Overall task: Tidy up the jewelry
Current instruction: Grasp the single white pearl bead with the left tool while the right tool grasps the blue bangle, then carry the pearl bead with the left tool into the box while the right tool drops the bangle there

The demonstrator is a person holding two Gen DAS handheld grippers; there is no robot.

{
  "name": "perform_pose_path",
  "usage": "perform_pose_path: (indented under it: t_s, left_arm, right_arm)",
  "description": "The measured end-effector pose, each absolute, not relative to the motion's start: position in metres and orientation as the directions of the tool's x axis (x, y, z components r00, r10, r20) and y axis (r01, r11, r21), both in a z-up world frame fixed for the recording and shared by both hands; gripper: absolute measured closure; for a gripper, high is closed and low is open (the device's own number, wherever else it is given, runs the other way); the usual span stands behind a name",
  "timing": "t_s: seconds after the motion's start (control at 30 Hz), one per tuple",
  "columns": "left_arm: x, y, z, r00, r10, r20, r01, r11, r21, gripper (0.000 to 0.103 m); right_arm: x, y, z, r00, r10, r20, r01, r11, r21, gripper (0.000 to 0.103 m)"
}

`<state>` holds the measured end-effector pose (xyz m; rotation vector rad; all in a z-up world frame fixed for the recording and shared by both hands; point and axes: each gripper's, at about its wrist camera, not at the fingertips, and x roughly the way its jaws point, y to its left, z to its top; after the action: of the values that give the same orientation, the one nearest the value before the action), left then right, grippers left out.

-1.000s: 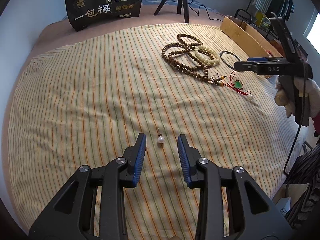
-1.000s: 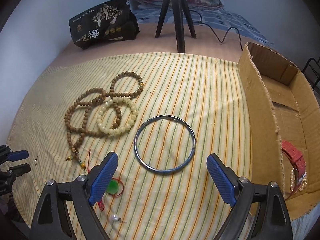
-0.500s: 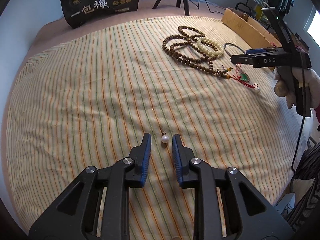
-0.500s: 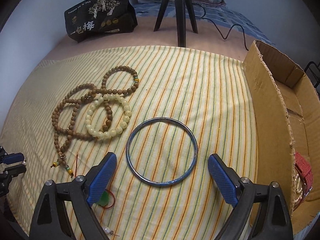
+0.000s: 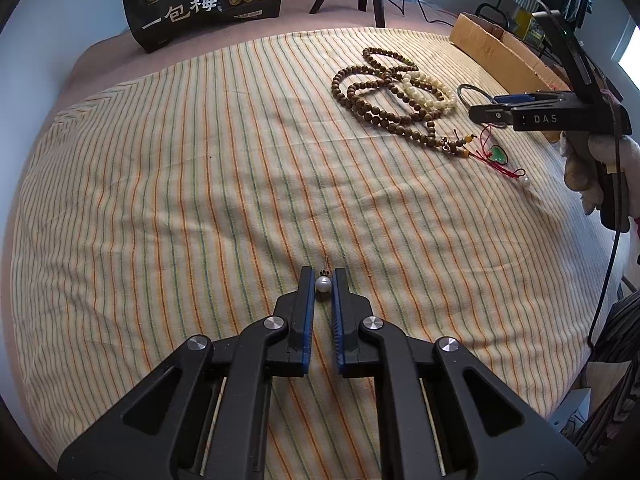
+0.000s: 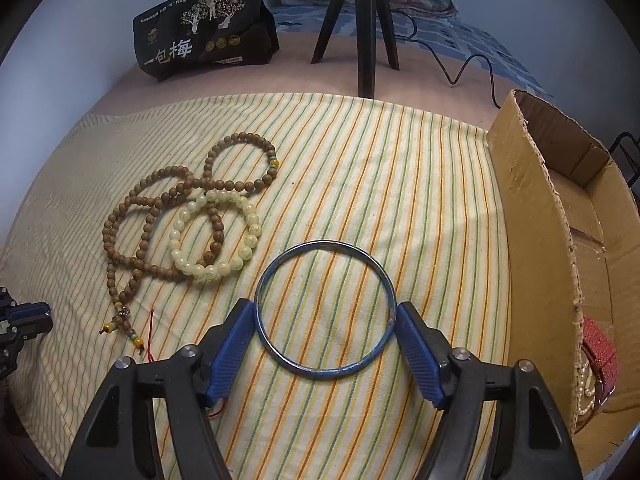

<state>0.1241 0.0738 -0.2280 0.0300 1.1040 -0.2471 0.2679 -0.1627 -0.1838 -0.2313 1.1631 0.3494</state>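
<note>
Closing on two pieces at once, the person is at the pick-up step of the tidying. The left hand-held gripper [image 5: 323, 282] has just drawn its jaws in to a narrow gap, and the pearl earring [image 5: 322, 284] sits pinched between the blue pads on the striped cloth [image 5: 180, 184]. The right hand-held gripper [image 6: 325, 316] has also just been closing; its pads now stand at either side of the blue bangle [image 6: 326, 307], touching or all but touching its rim (whether they press firmly cannot be told).

By the look of it, the next move calls for a straight lift of each piece and a carry to the cardboard box [image 6: 536, 216] at the cloth's right edge, where a red strap [image 6: 598, 344] and a string of pearls already lie. The bangle is thin and hard, so it may slip or tip if gripped lightly.

Left on the cloth are the brown bead strand [image 6: 136, 224], the pale bead bracelet [image 6: 216, 236] lying across it, and a green pendant [image 5: 497, 155] on red cord. Beyond stand a tripod [image 6: 362, 28] and a black snack bag [image 6: 204, 24], both clear of the path; the box wall must be cleared.
</note>
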Motion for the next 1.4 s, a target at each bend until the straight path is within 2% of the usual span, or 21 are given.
perform_pose_path:
  t_s: [0.37, 0.8, 1.4]
  left_arm:
    - [0.125, 0.072, -0.204, 0.477, -0.201, -0.855, 0.202, 0.973, -0.116, 0.097]
    - [0.147, 0.053, -0.147, 0.576, -0.259, -0.776, 0.207, 0.964, -0.169, 0.097]
    - [0.178, -0.02, -0.083, 0.655, -0.355, -0.667, 0.305, 0.932, -0.197, 0.097]
  right_arm:
    - [0.261, -0.164, -0.159, 0.404, 0.162, -0.9, -0.389, 0.921, -0.009, 0.029]
    - [0.253, -0.173, -0.112, 0.492, 0.199, -0.847, -0.394, 0.919, -0.013, 0.029]
    - [0.251, -0.243, -0.056, 0.612, 0.167, -0.773, -0.27, 0.963, -0.006, 0.029]
